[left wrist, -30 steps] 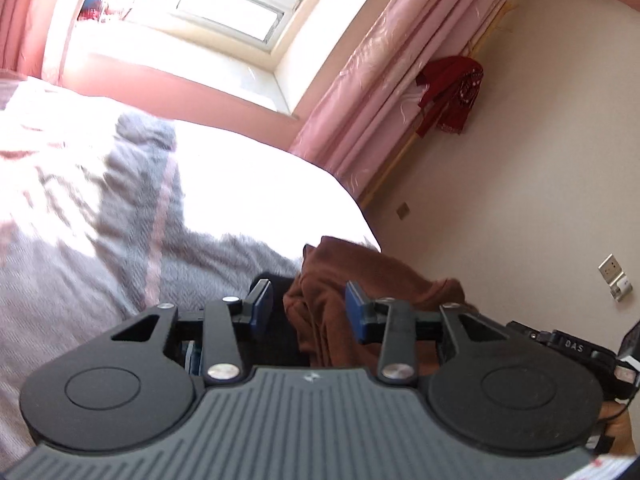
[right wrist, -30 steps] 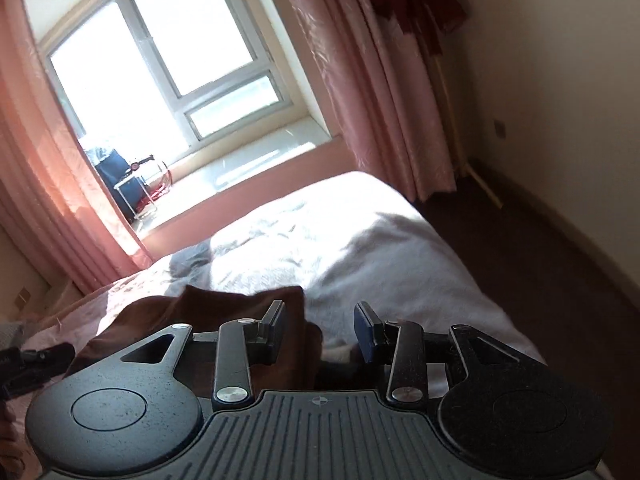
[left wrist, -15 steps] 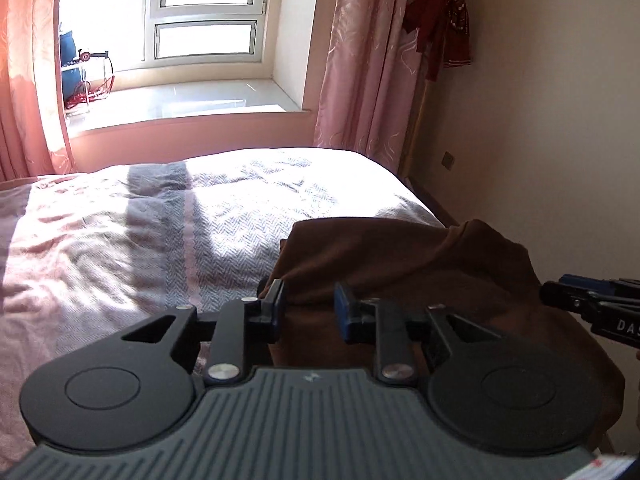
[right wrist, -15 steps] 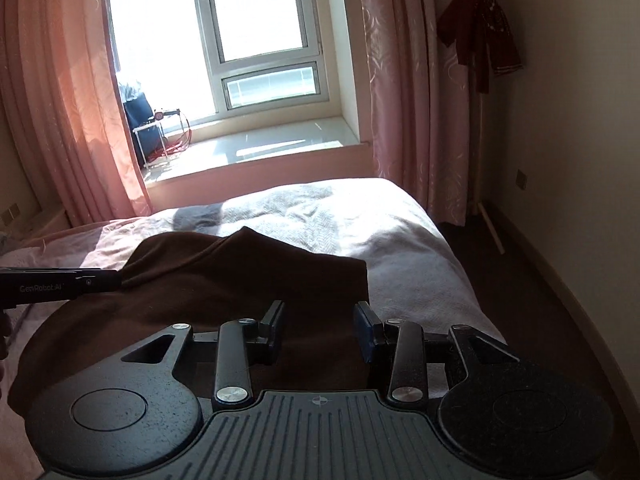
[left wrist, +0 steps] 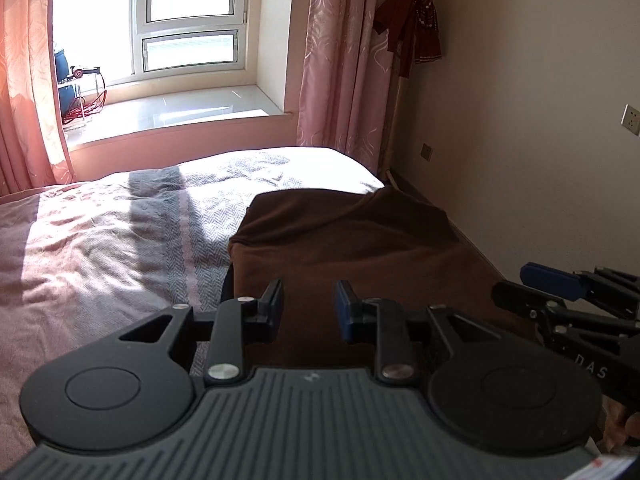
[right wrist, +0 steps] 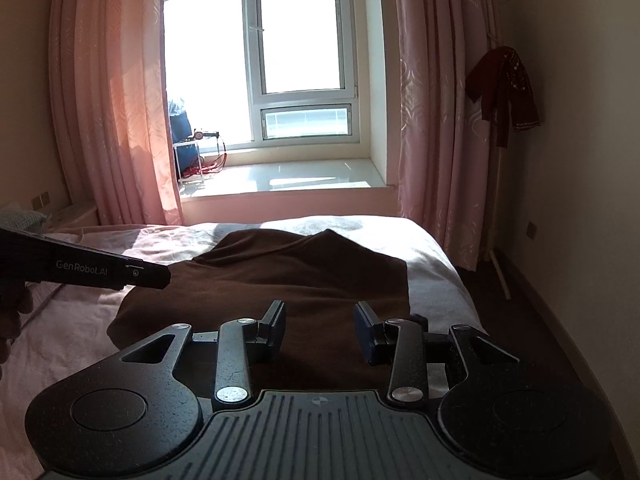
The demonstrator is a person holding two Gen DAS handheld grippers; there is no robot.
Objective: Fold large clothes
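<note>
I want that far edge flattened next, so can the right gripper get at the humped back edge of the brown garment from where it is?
Probably yes. The right gripper hovers open over the brown garment, with nothing between it and the hump.

Hard daylight floods through the window (right wrist: 296, 40), blown out white; sunlit patches fall on the bed (left wrist: 100, 232), the foreground is dim, and fisheye bending curves the edges.
</note>
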